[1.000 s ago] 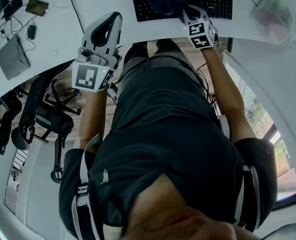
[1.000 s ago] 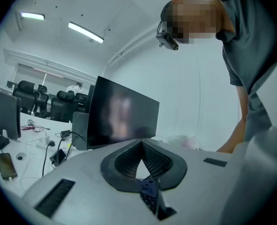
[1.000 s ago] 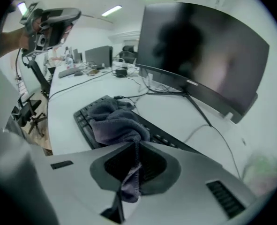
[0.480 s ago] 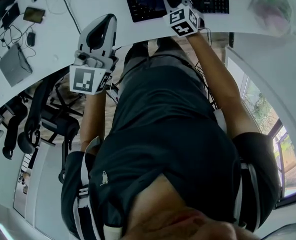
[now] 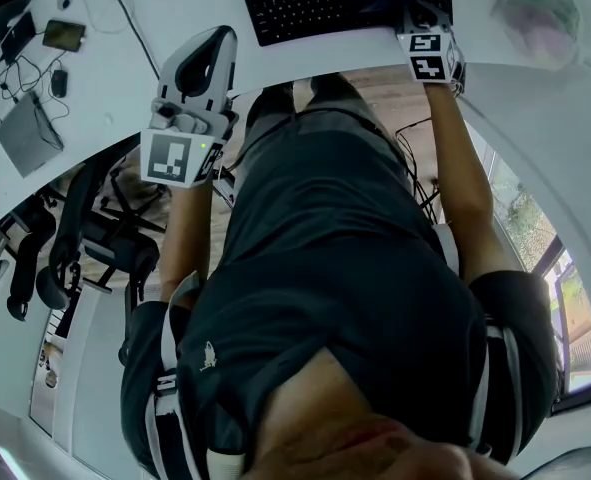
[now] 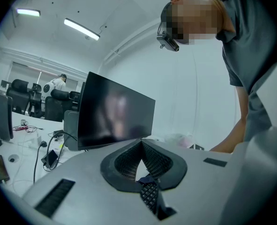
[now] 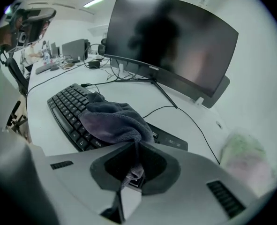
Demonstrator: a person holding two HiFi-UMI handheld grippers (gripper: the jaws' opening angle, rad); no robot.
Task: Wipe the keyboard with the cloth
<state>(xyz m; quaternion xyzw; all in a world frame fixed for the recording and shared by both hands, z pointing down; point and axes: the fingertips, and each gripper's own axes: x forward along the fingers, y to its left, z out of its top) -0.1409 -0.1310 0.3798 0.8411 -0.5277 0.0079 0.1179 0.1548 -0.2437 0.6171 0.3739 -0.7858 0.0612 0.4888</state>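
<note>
Pinching a fold of the dark cloth (image 7: 112, 121), the right gripper (image 7: 137, 146) has its jaws clamped on it. The rest of the cloth is heaped at their 11 o'clock, over the right end of the black keyboard (image 7: 65, 107). The left gripper (image 6: 141, 143) has its jaw tips pressed together and sits at the keyboard's 8 o'clock, at the white desk's (image 5: 115, 58) edge.

White desk (image 5: 110, 83), black office chairs (image 5: 85, 230), ceiling strip lights (image 6: 81, 29), window (image 5: 523, 236)
</note>
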